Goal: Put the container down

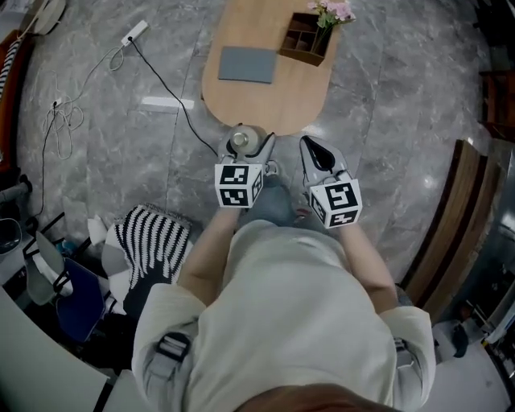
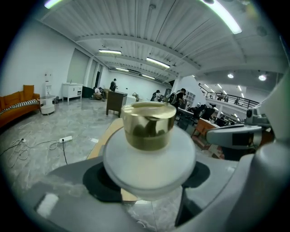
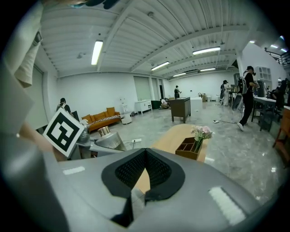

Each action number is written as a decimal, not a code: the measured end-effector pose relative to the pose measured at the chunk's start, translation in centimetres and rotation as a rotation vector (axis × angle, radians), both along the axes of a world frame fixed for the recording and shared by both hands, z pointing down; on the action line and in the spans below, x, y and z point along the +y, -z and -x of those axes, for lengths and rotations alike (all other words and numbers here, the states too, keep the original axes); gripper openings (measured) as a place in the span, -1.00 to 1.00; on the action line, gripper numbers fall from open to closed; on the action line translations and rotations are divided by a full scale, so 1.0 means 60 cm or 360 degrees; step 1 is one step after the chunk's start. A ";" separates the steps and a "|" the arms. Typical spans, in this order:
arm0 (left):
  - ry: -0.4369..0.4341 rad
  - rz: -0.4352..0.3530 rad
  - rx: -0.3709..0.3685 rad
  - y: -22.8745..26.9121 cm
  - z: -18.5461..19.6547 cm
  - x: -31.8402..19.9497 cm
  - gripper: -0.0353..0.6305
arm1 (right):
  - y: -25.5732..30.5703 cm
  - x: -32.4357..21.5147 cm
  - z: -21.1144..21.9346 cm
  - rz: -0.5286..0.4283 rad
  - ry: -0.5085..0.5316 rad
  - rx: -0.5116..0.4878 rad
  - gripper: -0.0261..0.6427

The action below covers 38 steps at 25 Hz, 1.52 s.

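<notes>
Two grippers side by side above floor [image 1: 386,96]. Left gripper [image 1: 251,146]: jaws wide, clamped on container [image 2: 149,156], gold lid [image 2: 148,118] up. Right gripper [image 3: 145,156]: jaws together, empty. Beyond: oval desk [image 1: 265,105], grey mat [image 1: 248,64], organizer [image 1: 304,40], flowers [image 1: 334,10].
</notes>
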<state>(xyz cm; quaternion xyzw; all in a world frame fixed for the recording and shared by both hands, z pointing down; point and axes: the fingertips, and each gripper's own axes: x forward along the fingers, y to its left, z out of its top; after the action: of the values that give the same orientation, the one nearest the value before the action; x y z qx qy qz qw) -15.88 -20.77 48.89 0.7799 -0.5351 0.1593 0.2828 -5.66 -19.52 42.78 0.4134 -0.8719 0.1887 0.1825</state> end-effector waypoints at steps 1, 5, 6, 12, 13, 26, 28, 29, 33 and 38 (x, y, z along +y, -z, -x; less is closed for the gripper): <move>-0.0010 0.0010 -0.0003 -0.016 0.000 -0.010 0.15 | -0.011 -0.004 0.001 0.0017 -0.0009 0.0001 -0.92; -0.0047 0.0047 -0.0006 -0.085 0.003 -0.052 0.15 | -0.062 -0.021 0.002 0.0094 -0.0051 0.0008 -0.92; -0.0055 0.0053 -0.0011 -0.103 0.004 -0.065 0.15 | -0.075 -0.028 0.002 0.0108 -0.0059 0.0010 -0.92; -0.0089 0.0088 -0.0058 -0.221 -0.003 -0.131 0.15 | -0.156 -0.071 -0.006 0.0152 -0.0097 0.0061 -0.92; -0.0093 0.0099 -0.0066 -0.241 -0.005 -0.139 0.15 | -0.169 -0.077 -0.008 0.0163 -0.0104 0.0068 -0.92; -0.0254 0.0166 -0.0265 -0.462 -0.035 -0.205 0.15 | -0.308 -0.099 0.004 0.0313 -0.0089 0.0067 -0.92; -0.0265 0.0170 -0.0298 -0.489 -0.038 -0.209 0.15 | -0.323 -0.100 0.006 0.0329 -0.0089 0.0057 -0.92; -0.0270 0.0167 -0.0313 -0.499 -0.040 -0.213 0.15 | -0.330 -0.100 0.006 0.0337 -0.0090 0.0055 -0.92; -0.0302 0.0147 -0.0359 -0.529 -0.052 -0.224 0.15 | -0.357 -0.099 0.001 0.0368 -0.0112 0.0058 -0.92; -0.0354 0.0124 -0.0405 -0.553 -0.065 -0.227 0.15 | -0.378 -0.091 0.000 0.0403 -0.0136 0.0052 -0.92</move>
<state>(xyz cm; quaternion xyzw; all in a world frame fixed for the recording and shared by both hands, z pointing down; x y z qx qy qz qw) -11.97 -34.41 82.07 0.7964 -0.4703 0.3077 0.2235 -5.66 -24.98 65.44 0.4267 -0.8196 0.2981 0.2394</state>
